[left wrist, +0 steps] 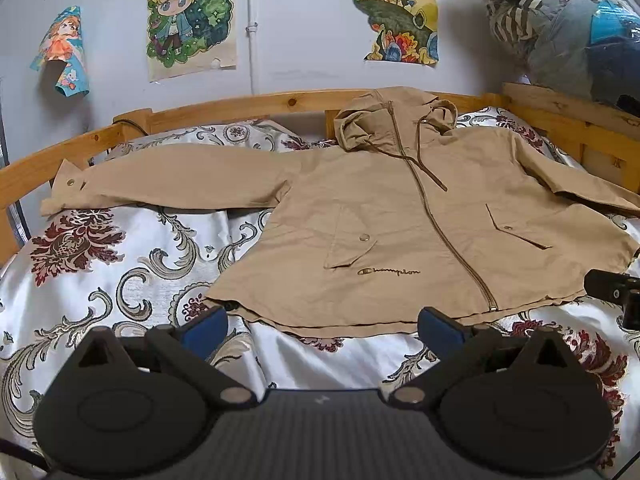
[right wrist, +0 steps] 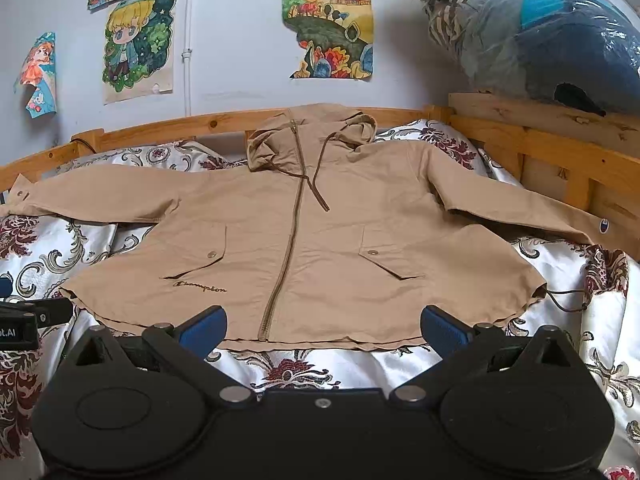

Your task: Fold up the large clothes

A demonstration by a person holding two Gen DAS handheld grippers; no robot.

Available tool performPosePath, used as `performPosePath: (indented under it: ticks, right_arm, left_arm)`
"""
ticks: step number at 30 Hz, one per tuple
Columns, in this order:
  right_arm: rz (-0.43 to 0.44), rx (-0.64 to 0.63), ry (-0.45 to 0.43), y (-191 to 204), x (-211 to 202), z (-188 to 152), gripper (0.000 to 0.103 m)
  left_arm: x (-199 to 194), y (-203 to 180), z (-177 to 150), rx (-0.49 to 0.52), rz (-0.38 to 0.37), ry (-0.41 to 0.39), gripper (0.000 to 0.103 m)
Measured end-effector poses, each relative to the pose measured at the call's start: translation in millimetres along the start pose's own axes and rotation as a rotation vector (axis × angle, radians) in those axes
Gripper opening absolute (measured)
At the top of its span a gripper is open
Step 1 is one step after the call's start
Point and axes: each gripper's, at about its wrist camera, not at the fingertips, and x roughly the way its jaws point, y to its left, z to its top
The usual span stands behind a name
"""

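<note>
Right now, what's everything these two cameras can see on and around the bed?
jacket: one, tan, hooded, zipped, spread flat face up on the bed, both sleeves out to the sides.
bedspread: one, white satin with dark red and grey scrolls, under the jacket.
bed frame: one, pale wood, along the far edge and to the right.
posters: several, colourful cartoon and landscape drawings, on the wall.
bagged clothes: one clear plastic bundle, blue and striped, atop the frame at right.
left gripper: one, black with blue pads, open near the hem.
right gripper: one, same, open near the hem.
</note>
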Motion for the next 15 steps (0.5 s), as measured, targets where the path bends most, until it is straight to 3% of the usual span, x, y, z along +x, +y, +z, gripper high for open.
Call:
performPosePath:
  ticks: [5,15]
  right_arm:
    - [-0.005,-0.005,0.012,3.0,2.0,-0.3,0.102]
    - [-0.04,0.075,0.057,-15.8,9.4,22.5,0.102]
  left_arm:
    - [1.1,-1.4,-0.8,-0.001,0.002,0.019,0.102]
    - [32.2,-21.6,29.1,0.042,0.021,0.178,0.102]
